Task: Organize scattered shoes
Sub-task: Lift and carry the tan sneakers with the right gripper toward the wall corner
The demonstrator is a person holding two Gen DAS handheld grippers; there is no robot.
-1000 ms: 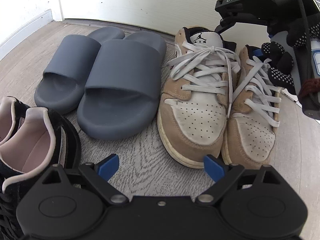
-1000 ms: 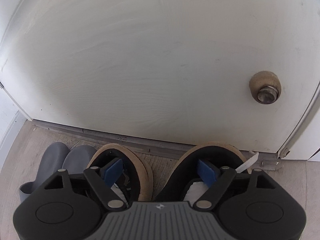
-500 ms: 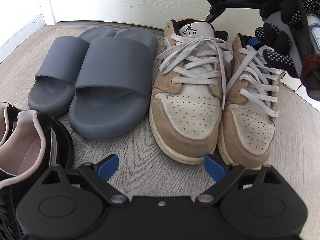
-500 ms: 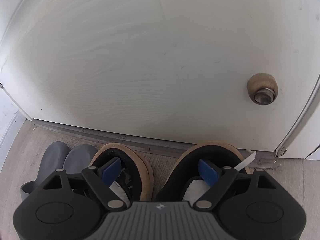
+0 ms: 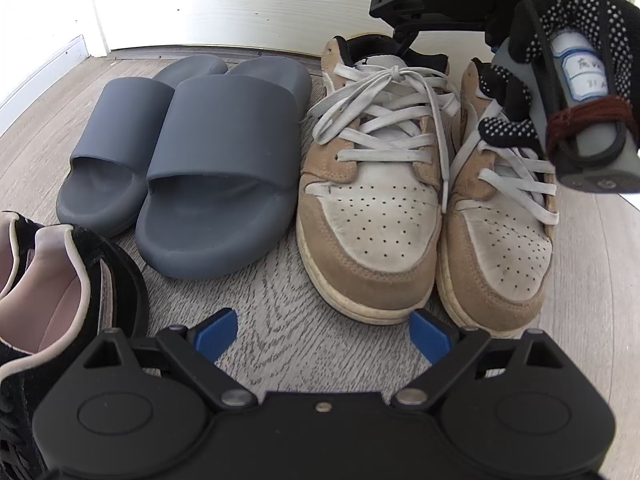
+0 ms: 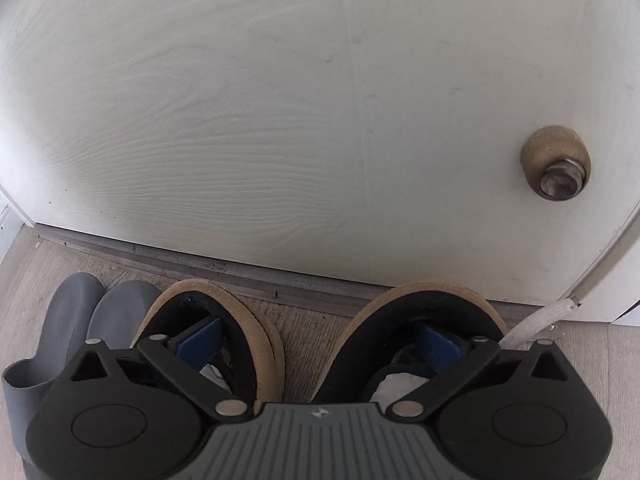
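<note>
Tan suede sneakers (image 5: 424, 216) sit paired on the wood floor (image 5: 288, 336), heels toward the white door (image 6: 280, 100). Grey slides (image 5: 188, 168) lie just left of the sneakers; a black shoe (image 5: 60, 300) lies left of the slides, nearer you. Your left gripper (image 5: 324, 334) hangs wide open, empty, before the sneaker toes. Your right gripper (image 6: 316, 338) is spread wide, one finger in each sneaker's collar, clamping nothing.

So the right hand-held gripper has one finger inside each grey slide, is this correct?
No. In the right wrist view, the right hand-held gripper has one finger inside each tan sneaker; the grey slides lie untouched to their left.
</note>
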